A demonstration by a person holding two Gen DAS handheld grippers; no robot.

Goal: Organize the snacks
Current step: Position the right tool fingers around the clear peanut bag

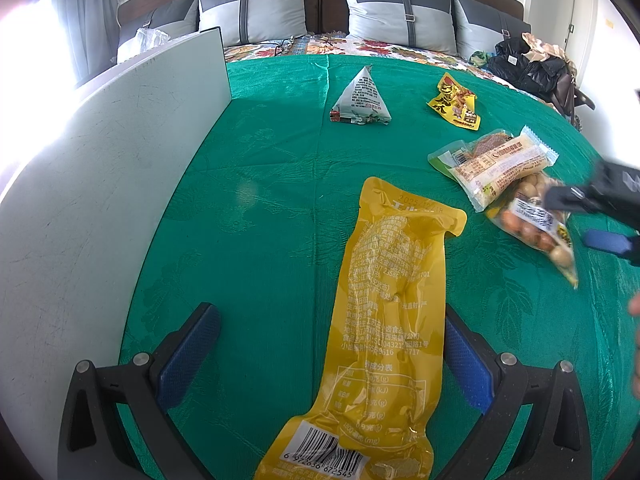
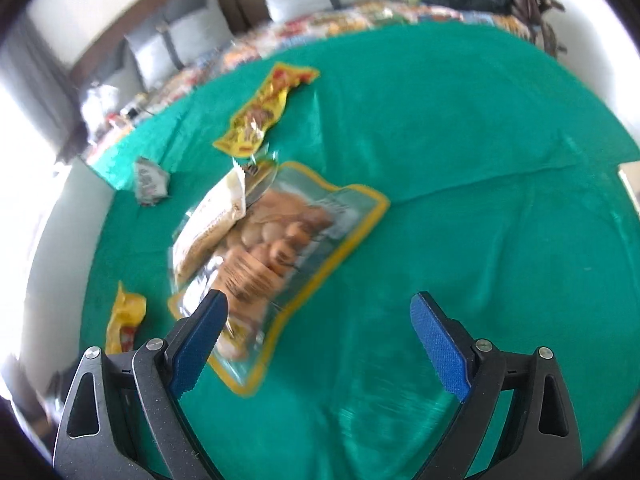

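A long yellow snack pouch (image 1: 384,320) lies flat on the green cloth (image 1: 260,208) between the fingers of my open left gripper (image 1: 332,340), touching neither pad. A clear bag of round nuts (image 1: 536,224) lies at the right; my right gripper (image 1: 588,216) hovers open over it. In the right wrist view that bag (image 2: 280,248) lies ahead and left of my open right gripper (image 2: 320,336), its near end by the left finger (image 2: 200,336). A cream wrapped bar (image 1: 500,164) lies on it. A pyramid pack (image 1: 360,98) and a small yellow-red packet (image 1: 456,102) lie farther back.
A white board (image 1: 100,184) stands along the left edge of the cloth. Grey pillows (image 1: 400,16) and a floral quilt lie behind. A black bag with clothes (image 1: 528,60) sits at the back right. The yellow pouch's end (image 2: 124,320) shows in the right wrist view.
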